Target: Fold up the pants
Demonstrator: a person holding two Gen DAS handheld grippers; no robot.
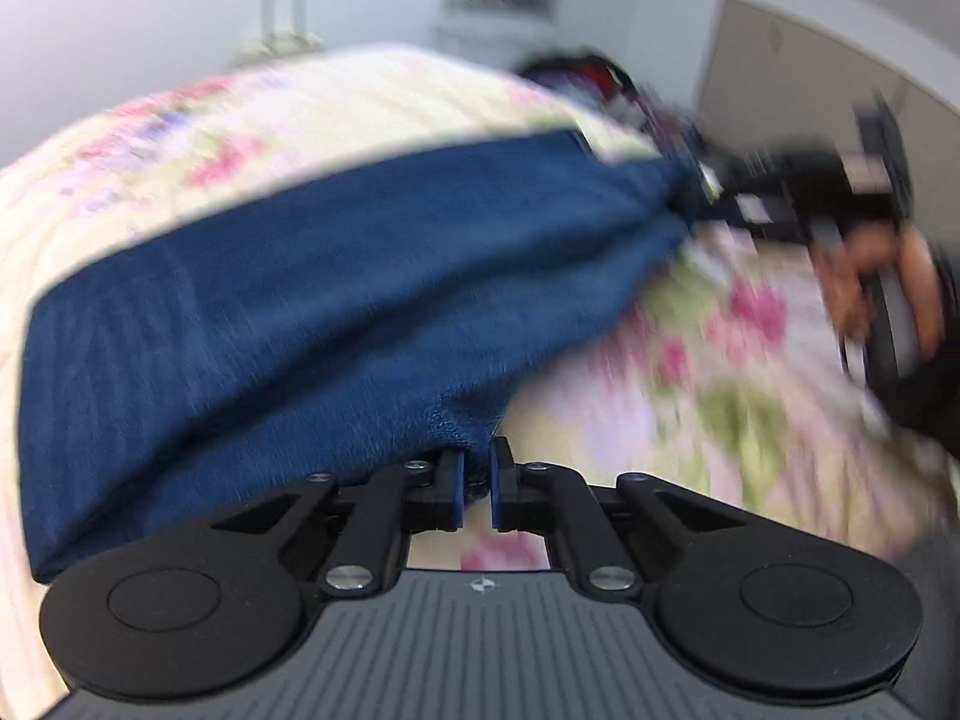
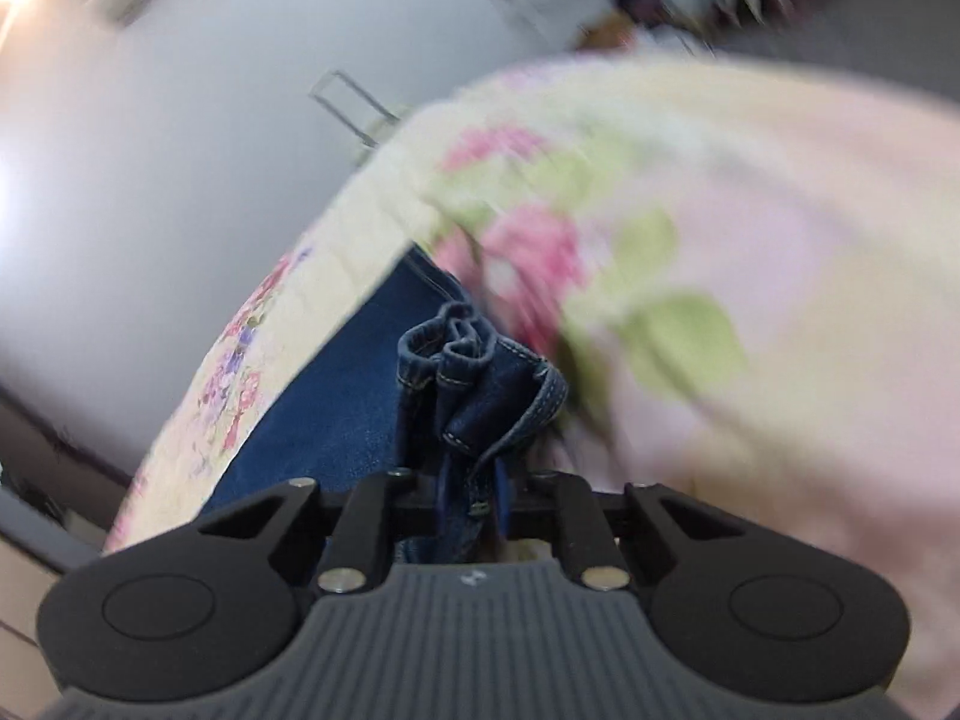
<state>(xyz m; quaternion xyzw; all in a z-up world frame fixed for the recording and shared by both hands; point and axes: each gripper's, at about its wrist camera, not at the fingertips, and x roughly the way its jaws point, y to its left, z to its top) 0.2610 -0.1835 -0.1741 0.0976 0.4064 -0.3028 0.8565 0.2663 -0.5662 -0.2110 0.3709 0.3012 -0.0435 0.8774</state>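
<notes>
Both grippers pinch the jeans on the bed, ready to lift and fold.

The bed (image 1: 300, 108), under a floral quilt, bears the jeans (image 1: 336, 276), which lie stretched long across it, probably so a fold can be carried over flat. The right gripper (image 2: 468, 498) is clenched on bunched denim at one end, seams crumpled between its jaws. The left gripper (image 1: 477, 480) has its jaws nearly together on a corner of the denim's near edge, seemingly for an even lift.
</notes>
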